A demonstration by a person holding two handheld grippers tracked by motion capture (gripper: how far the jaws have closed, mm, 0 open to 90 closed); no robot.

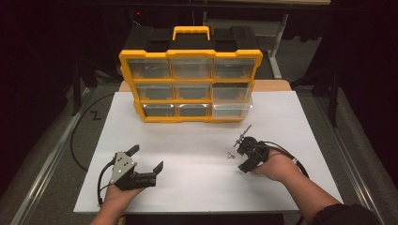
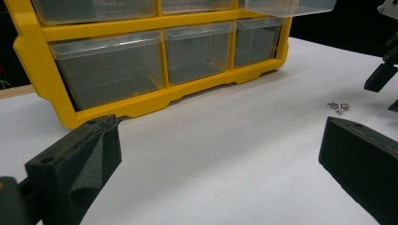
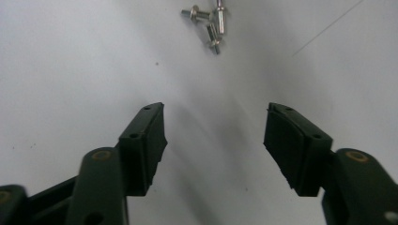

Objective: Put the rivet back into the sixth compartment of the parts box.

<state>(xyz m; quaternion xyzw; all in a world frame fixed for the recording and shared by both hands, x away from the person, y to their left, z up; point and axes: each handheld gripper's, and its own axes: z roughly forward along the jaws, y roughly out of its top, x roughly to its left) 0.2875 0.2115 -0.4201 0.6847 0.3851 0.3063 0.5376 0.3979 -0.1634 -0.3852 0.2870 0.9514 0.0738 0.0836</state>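
While both hands rest on the white table (image 1: pixel 197 187), the scene reads so:

Right gripper (image 1: pixel 245 154): held low over the table at its right side, jaws apart with bare table between them and nothing gripped; in its own view (image 3: pixel 213 140) the pads hover clear of the surface.

Screws (image 3: pixel 210 21): a small cluster of three silvery ones (heads and shanks crossing, touching each other), lying on the table just ahead of the right gripper's jaws and not between them. From above they show as a bright speck (image 1: pixel 230 155) just left of that gripper; from the left gripper view they lie (image 2: pixel 339 107) near the far jaw tip.

Left gripper (image 1: pixel 146 158): at the table's left front, jaws spread wide, nothing between them; its view (image 2: pixel 220 164) looks across bare table toward the organizer.

Organizer (image 1: pixel 190 56): a yellow-framed case with clear drawers in three rows of three, standing upright at the back of the table, black handle part on top. Well apart from both grippers.

Drawer (image 1: pixel 232 109): the lowest right one (seen from above) stands pulled out from the frame; whether anything lies in it I cannot tell.

Left and right grippers: well apart, the screws nearer the right.
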